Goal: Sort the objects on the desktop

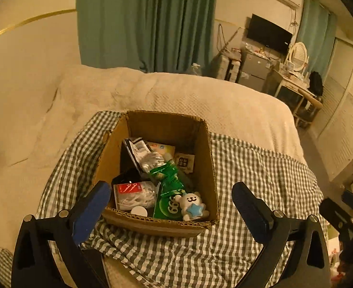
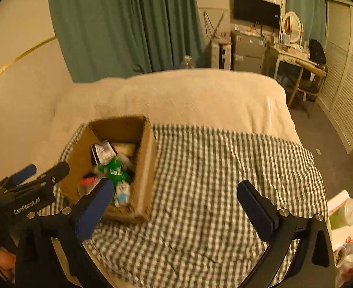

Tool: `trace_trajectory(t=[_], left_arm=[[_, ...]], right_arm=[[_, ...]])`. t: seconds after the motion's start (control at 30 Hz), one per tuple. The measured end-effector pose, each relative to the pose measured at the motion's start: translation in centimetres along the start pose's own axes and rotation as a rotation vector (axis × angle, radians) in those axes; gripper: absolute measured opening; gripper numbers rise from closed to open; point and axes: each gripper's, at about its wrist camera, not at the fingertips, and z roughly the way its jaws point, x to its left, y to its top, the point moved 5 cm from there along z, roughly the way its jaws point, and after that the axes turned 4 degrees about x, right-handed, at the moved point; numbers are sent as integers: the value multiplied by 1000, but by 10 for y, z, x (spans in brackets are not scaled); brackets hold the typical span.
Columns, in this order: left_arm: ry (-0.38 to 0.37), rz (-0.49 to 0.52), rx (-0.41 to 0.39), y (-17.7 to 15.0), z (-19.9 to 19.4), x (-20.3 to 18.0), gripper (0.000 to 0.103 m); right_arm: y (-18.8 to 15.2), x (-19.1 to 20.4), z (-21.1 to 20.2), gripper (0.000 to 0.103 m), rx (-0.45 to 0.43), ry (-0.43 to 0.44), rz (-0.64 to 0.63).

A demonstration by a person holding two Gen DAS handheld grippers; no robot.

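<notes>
Both grippers stand with jaws spread wide and nothing between them: the left gripper (image 1: pixel 171 204) hangs just short of the cardboard box (image 1: pixel 152 225), the right gripper (image 2: pixel 176 201) over bare checked cloth (image 2: pixel 224 168) beside it. The box sits on that cloth on the bed (image 1: pixel 200 96) and already holds a white bear figurine (image 1: pixel 192 205), green packets (image 1: pixel 168 180), a floss-pick tub (image 1: pixel 134 195) and other small items. No loose object shows on the cloth, so the sorting looks nearly or fully complete. A sensible next move would be checking around the box for leftovers while keeping the fingers clear of its rim.
</notes>
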Motion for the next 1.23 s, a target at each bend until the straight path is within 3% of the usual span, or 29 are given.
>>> trace_trajectory(t=[0.17,0.43,0.87,0.97,1.07,1.23], left_arm=[[39,3,-6,-11,3,-3,103],[48,98,29,-32,11,-23,103],[48,96,44,-32,16,-23,103],[129,98,25,-30,15,-20,103],[143,119,12,-28,15,-19,103],[112,91,40,-28,17,-17,103]], right_arm=[[-21,-19,0,102,-19,-77,4],[-40,-32,14,102,31,-91,62],[-47,-32,20,102,45,-86,67],[-47,-30,21,102,47,-85,66],[-48,-28,23,102,49,-92,61],[-50,-29,24,102,51,-102,60]])
